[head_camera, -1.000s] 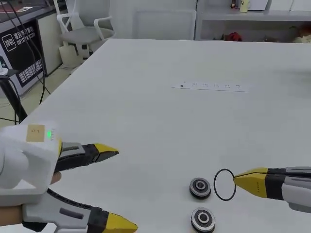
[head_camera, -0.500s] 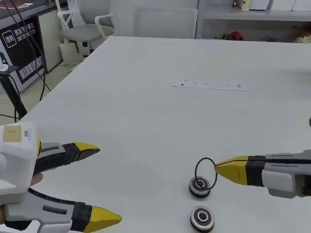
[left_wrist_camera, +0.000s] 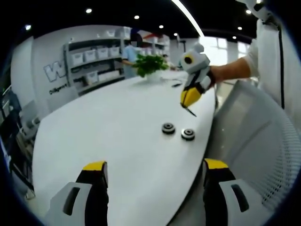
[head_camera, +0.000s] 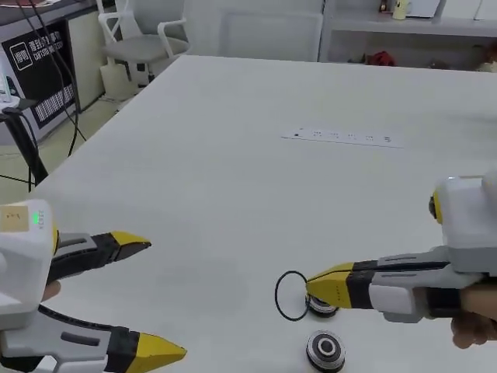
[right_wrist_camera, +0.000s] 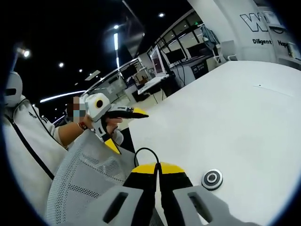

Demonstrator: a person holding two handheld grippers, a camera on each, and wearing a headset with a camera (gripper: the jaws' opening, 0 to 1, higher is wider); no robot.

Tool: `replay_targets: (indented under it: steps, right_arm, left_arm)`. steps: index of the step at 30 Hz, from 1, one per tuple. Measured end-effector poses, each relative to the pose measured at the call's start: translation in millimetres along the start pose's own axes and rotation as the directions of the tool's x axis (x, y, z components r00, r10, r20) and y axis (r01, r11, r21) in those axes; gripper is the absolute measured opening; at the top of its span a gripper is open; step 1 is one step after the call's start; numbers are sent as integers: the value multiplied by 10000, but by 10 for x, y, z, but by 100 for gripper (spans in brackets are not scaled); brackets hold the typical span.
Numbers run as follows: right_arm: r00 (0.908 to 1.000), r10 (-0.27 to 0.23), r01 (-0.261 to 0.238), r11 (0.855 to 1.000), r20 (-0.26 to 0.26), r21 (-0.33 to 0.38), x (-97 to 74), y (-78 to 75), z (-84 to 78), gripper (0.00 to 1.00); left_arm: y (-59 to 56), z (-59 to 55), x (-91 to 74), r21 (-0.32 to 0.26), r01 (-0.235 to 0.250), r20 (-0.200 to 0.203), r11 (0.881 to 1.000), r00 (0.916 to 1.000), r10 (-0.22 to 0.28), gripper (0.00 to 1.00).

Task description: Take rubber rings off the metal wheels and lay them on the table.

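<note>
Low at the left of the head view, left gripper (head_camera: 159,299), white-bodied with black jaws and yellow tips: jaws spread wide, one above the other, over the white table (head_camera: 233,155). To the right of those tips, thin black rubber ring (head_camera: 277,296), standing upright and pinched at its right edge by the right gripper (head_camera: 313,287), jaws pressed together on it. Cannot tell whether the ring's lower edge touches the tabletop. Just behind and below that tip, first round metal wheel (head_camera: 321,310), half covered by the yellow tip. A little nearer the person than the tip, second round metal wheel (head_camera: 324,350), flat on the table, with a dark band around its edge. Well ahead of both grippers, long white power strip (head_camera: 342,137) flat on the table.

In the left gripper view, left gripper (left_wrist_camera: 155,165) with tips far apart at the bottom. Ahead between them, the two wheels (left_wrist_camera: 168,128) (left_wrist_camera: 188,134) side by side. Just above the wheels, right gripper (left_wrist_camera: 190,96) pointing down, with the ring (left_wrist_camera: 192,112) edge-on as a thin dark line at its tip.

In the right gripper view, left gripper (right_wrist_camera: 132,133) off to the left in a hand, jaws agape. At the middle, right gripper (right_wrist_camera: 158,165) with tips shut together and the ring (right_wrist_camera: 143,149) arching up from them. To the right of those jaws, one metal wheel (right_wrist_camera: 211,179) flat on the table.
</note>
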State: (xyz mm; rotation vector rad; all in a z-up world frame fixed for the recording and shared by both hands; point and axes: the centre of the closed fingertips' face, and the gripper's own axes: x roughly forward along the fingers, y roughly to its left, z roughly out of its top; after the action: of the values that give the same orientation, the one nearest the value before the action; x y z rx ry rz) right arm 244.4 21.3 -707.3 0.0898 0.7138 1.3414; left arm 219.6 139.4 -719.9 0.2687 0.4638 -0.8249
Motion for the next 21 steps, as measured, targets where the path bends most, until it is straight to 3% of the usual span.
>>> replay_targets:
  steps: [11,21]
  right_arm:
    - [9989,138,-136,9999,-458,49,188,-21,-72,0]
    - [9933,-179,194,9997,-1139,120,351,-132,-207,0]
  left_arm:
    - [-8,2,-13,-18,74,-6,10000,10000,-74,84]
    - [-43,-1,19,50,239,-65,9997,9997,-239,84]
